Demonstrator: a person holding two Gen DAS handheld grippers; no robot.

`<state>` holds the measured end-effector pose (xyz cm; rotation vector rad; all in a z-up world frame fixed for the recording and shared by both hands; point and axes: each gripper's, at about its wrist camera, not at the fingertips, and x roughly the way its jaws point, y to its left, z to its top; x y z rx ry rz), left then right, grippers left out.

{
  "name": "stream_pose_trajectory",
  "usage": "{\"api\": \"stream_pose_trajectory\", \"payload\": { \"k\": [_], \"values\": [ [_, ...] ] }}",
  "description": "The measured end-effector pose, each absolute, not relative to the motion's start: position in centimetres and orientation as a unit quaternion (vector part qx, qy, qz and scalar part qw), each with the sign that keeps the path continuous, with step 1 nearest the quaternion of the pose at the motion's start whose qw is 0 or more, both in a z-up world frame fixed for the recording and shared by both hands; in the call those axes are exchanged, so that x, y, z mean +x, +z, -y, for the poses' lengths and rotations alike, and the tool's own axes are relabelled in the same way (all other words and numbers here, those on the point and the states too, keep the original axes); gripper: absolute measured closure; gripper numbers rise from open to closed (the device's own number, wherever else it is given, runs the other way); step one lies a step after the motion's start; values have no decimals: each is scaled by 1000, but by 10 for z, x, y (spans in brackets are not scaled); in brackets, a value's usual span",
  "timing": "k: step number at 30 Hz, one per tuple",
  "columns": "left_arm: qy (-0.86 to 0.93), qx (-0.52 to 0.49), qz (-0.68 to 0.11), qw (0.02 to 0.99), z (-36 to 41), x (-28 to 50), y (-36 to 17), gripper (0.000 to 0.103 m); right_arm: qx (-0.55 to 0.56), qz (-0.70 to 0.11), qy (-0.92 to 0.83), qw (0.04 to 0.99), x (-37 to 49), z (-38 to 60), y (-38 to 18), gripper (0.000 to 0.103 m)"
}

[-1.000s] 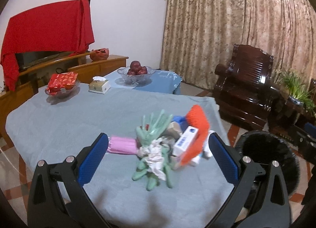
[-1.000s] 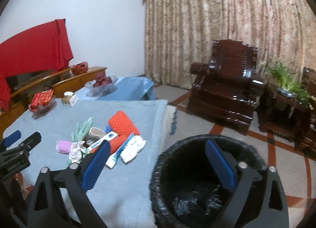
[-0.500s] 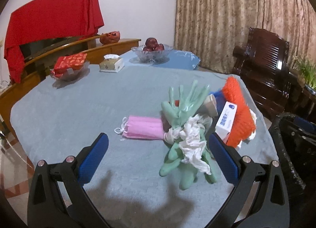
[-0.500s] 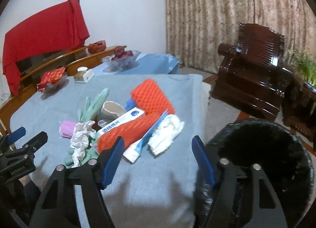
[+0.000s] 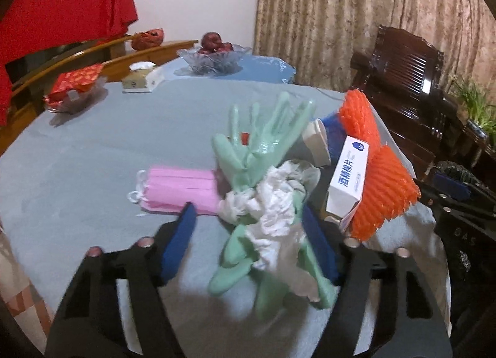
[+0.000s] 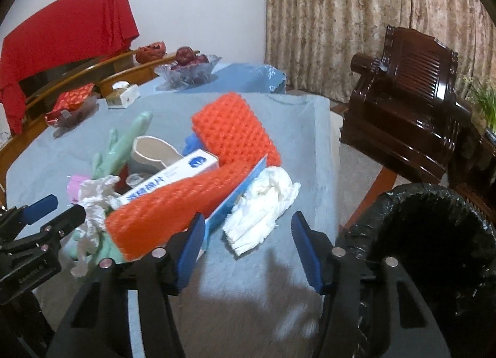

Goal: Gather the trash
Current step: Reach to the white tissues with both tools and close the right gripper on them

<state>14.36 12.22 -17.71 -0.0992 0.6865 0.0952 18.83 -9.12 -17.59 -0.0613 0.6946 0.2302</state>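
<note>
A trash pile lies on the grey-blue tablecloth (image 5: 93, 153): green rubber gloves (image 5: 263, 141), crumpled white tissue (image 5: 276, 200), a pink mask (image 5: 179, 186), a white box (image 5: 350, 172), orange foam netting (image 5: 384, 190) and a paper cup (image 5: 316, 144). My left gripper (image 5: 248, 234) is open, its jaws on either side of the tissue and gloves. My right gripper (image 6: 248, 243) is open just before a folded white tissue wad (image 6: 263, 203), beside the orange netting (image 6: 192, 200). A black-lined bin (image 6: 434, 234) stands at the right.
At the table's far side are a glass fruit bowl (image 5: 214, 55), a tissue box (image 5: 139, 77) and a dish of red packets (image 5: 74, 88). A dark wooden armchair (image 6: 409, 103) stands right of the table. Curtains hang behind.
Both grippers have moved forward and down toward the pile and their jaws have narrowed. The left now straddles the tissue and gloves; the right is close to the white wad.
</note>
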Motion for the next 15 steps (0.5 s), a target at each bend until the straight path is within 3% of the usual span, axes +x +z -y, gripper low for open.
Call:
{"api": "stream_pose_trajectory", "payload": {
  "k": [2, 4, 12, 15],
  "values": [
    [31, -63, -342, 937, -124, 150, -181, 58, -32, -347, 108, 931, 196, 91, -180, 49],
    [22, -73, -347, 935, -125, 154, -184, 66, -34, -351, 102, 930, 201, 90, -183, 50],
    [19, -65, -354, 933, -118, 159, -191, 70, -42, -382, 88, 919, 222, 81, -199, 54],
    [21, -64, -355, 932, -118, 159, -191, 77, -40, -399, 89, 912, 228, 79, -205, 70]
  ]
}}
